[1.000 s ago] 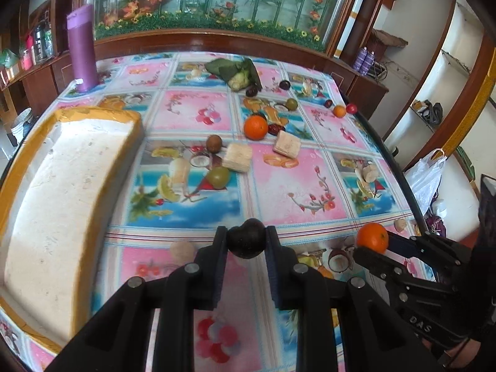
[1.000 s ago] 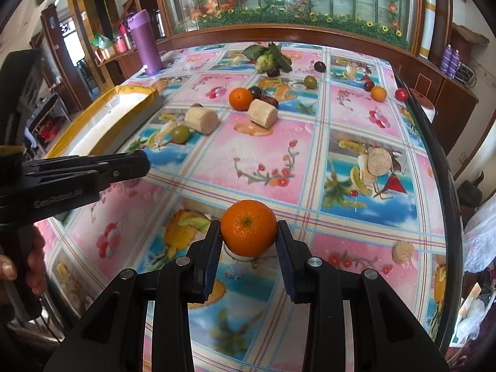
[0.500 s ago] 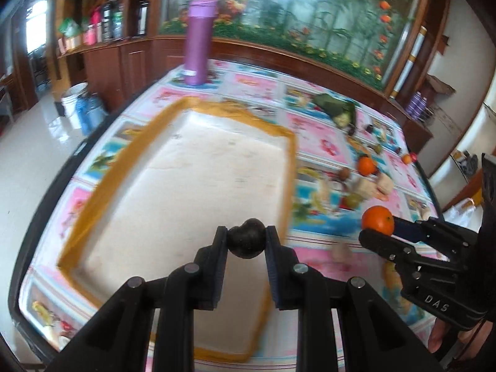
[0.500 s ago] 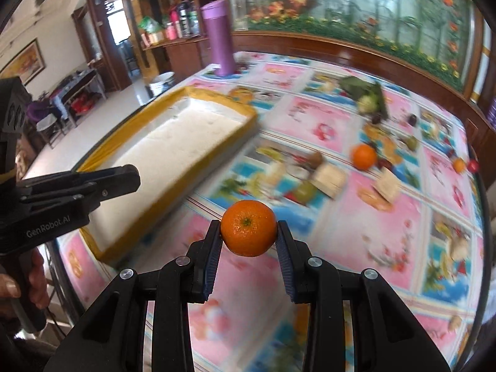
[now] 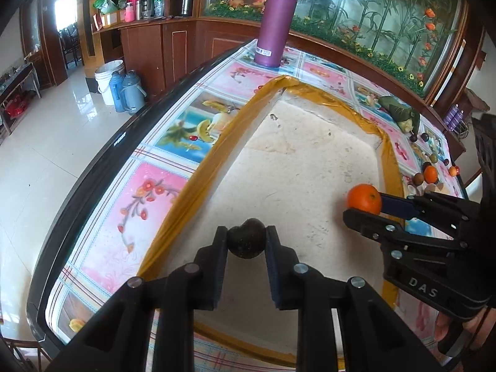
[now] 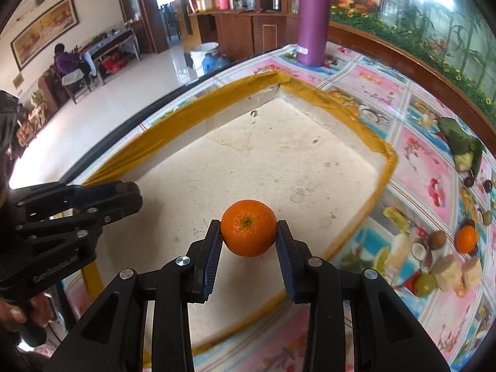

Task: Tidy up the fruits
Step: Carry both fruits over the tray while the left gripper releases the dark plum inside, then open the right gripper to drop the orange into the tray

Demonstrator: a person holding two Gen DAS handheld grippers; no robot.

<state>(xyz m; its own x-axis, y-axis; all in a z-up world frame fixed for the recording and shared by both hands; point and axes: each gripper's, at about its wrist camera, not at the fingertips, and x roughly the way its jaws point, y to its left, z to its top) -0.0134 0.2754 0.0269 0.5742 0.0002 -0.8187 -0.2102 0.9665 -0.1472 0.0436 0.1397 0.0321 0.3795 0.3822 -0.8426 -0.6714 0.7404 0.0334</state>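
My left gripper [image 5: 246, 243] is shut on a small dark round fruit [image 5: 246, 238] and holds it above the near part of a shallow white foam tray [image 5: 297, 167] with a yellow taped rim. My right gripper [image 6: 249, 232] is shut on an orange [image 6: 249, 228] and holds it over the same tray [image 6: 263, 161]. The orange also shows in the left wrist view [image 5: 363, 199], to the right of my left gripper. The left gripper shows at the left of the right wrist view [image 6: 130, 195]. The tray holds no fruit.
A purple bottle [image 5: 277, 21] stands on the table beyond the tray. More fruit lies to the tray's right: another orange [image 6: 466, 238], a green fruit [image 6: 426, 283], pale blocks [image 6: 448, 271], dark plums [image 6: 469, 181] and a leafy bundle [image 6: 462, 145]. The table's black edge [image 5: 102, 155] runs along the left.
Both grippers have swung left from the fruit-strewn tablecloth to over the foam tray, each still gripping its fruit. The tray now fills the middle of both views.
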